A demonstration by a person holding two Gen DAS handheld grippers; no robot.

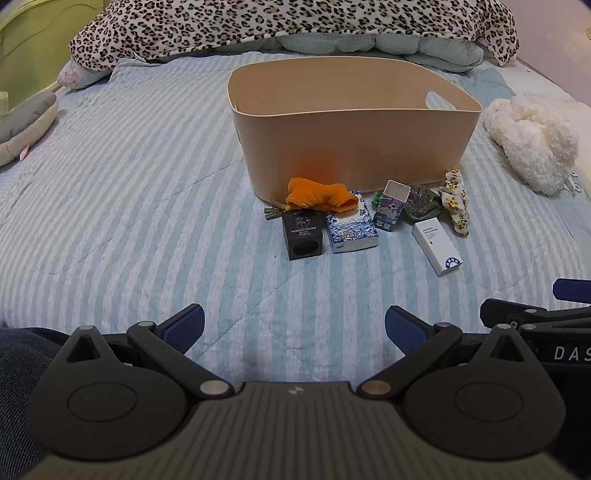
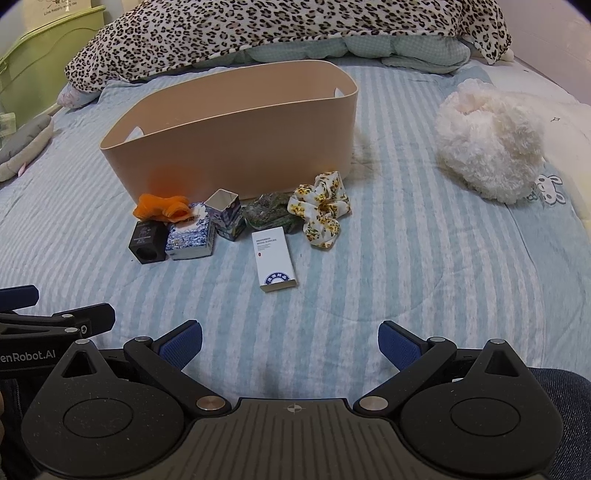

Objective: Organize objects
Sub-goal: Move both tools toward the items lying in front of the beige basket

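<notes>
A beige plastic bin point(image 1: 351, 144) point(image 2: 236, 147) stands on the striped bed. In front of it lie an orange cloth point(image 1: 319, 195) point(image 2: 160, 207), a black box point(image 1: 304, 238) point(image 2: 147, 243), a blue-white patterned box point(image 1: 351, 227) point(image 2: 190, 238), an open cartoon box point(image 1: 389, 208) point(image 2: 225, 214), a green packet point(image 1: 421, 208) point(image 2: 269, 214), a white box point(image 1: 437, 245) point(image 2: 275, 258) and a yellow floral scrunchie point(image 1: 456, 201) point(image 2: 321, 210). My left gripper point(image 1: 294, 326) and right gripper point(image 2: 290, 341) are open and empty, low over the bed, well short of the objects.
A leopard-print blanket point(image 1: 258, 26) is heaped behind the bin. A fluffy white plush point(image 1: 532, 144) point(image 2: 491, 140) lies to the right. A grey cushion point(image 1: 26, 125) lies at the left edge. Small keys point(image 1: 275, 210) lie by the orange cloth.
</notes>
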